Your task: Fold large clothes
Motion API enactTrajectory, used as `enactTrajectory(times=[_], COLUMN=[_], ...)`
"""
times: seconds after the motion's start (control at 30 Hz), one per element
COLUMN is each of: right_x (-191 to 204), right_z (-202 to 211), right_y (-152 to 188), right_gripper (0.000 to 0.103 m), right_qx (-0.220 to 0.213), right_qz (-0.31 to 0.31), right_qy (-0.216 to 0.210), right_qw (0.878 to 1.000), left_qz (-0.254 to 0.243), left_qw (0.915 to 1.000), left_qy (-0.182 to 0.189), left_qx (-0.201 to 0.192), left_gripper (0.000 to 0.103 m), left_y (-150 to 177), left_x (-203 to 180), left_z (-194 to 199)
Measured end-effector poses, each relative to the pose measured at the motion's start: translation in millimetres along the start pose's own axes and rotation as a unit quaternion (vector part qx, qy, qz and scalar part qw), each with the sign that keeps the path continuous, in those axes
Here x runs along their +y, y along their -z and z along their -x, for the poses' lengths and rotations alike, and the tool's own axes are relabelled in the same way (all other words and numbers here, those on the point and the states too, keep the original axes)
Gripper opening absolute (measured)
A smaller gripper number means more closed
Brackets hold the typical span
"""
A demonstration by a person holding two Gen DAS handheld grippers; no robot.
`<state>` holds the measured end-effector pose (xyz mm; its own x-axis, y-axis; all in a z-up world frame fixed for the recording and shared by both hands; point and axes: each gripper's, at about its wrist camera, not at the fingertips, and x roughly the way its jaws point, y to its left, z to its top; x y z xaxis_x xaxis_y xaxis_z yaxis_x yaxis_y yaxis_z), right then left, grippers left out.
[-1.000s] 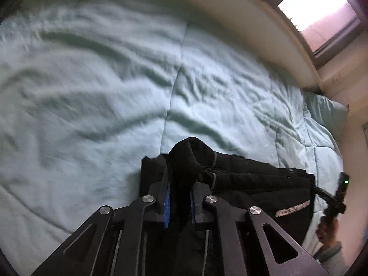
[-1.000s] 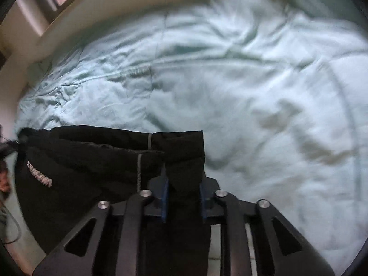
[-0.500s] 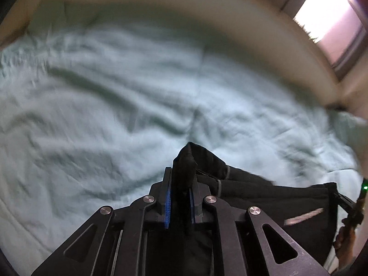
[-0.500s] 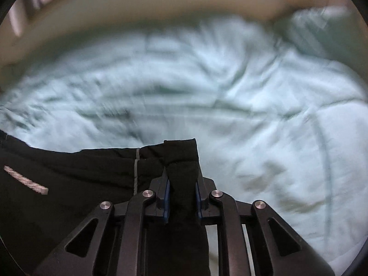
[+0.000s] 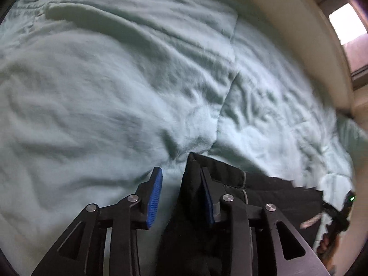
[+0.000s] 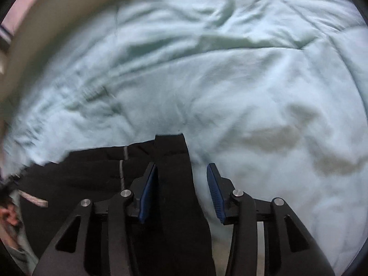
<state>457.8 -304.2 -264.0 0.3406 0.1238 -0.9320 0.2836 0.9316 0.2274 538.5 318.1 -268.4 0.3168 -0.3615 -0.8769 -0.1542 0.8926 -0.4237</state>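
Black garment [image 5: 271,197], folded, lying on a pale green quilt [image 5: 115,80] that covers a bed; one end corner stands up between the blue pads of each claw, and a pale printed strip [image 6: 33,199] shows on its lower panel, with a grey cord [image 6: 122,168] running down near the fold. Left claw [image 5: 181,195]: jaws have just been opening, now parted; the garment corner leans against the right-hand pad [image 5: 208,202], while the left-hand pad stands clear of it over bare quilt, so the cloth is released. Right claw [image 6: 181,191]: jaws likewise have just been opening, parted; the cloth strip lies against the left-hand pad [image 6: 148,195], with a gap to the other pad, so also released. Quilt: rumpled, stitched in panels, blurred in both views. Cream headboard or bed rail [image 5: 310,46] along the far edge. Window [image 5: 347,23] beyond it, bright. A hand [image 5: 326,243] holding the other tool shows at the left-wrist view's right edge.
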Motion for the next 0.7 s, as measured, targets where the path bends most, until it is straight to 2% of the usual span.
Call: enactTrajectory(times=[0.07, 0.13, 0.23, 0.33, 0.37, 0.43, 0.5, 0.6, 0.67, 0.7], right_x=[-5, -1, 20, 55, 63, 87, 110, 140, 151, 157], right_z=[31, 65, 102, 123, 124, 119, 111, 93, 80, 67], right_y=[9, 26, 59, 102, 113, 141, 161, 184, 189, 192], right_gripper=[0.048, 0.048, 0.049, 0.051, 0.054, 0.069, 0.069, 0.069, 0.069, 0.069], right_qx=[-0.019, -0.04, -0.052, -0.055, -0.053, -0.046, -0.048, -0.058, -0.055, -0.048], right_qz=[-0.009, 0.004, 0.037, 0.07, 0.076, 0.089, 0.102, 0.118, 0.124, 0.132], right_qy=[-0.022, -0.04, -0.05, -0.059, -0.064, -0.077, -0.073, -0.028, -0.019, -0.001], right_qw=[1.0, 0.998, 0.997, 0.994, 0.994, 0.992, 0.991, 0.991, 0.991, 0.99], left_qz=[-0.005, -0.032, -0.071, -0.11, -0.118, -0.147, -0.169, -0.19, -0.195, -0.196], left_qw=[0.9999, 0.9987, 0.9951, 0.9909, 0.9899, 0.9864, 0.9831, 0.9799, 0.9801, 0.9803], left_qy=[-0.004, -0.012, -0.023, -0.03, -0.026, 0.003, 0.024, 0.04, 0.029, 0.019], left_qx=[-0.015, -0.038, -0.065, -0.072, -0.074, -0.075, -0.067, -0.045, -0.026, -0.013], left_gripper=[0.037, 0.037, 0.037, 0.036, 0.036, 0.037, 0.037, 0.037, 0.037, 0.037], left_y=[4, 15, 37, 66, 76, 116, 153, 203, 226, 235], left_x=[-1, -14, -33, -62, -71, -98, -120, -146, -153, -155], left_z=[23, 53, 87, 108, 111, 117, 114, 92, 71, 54])
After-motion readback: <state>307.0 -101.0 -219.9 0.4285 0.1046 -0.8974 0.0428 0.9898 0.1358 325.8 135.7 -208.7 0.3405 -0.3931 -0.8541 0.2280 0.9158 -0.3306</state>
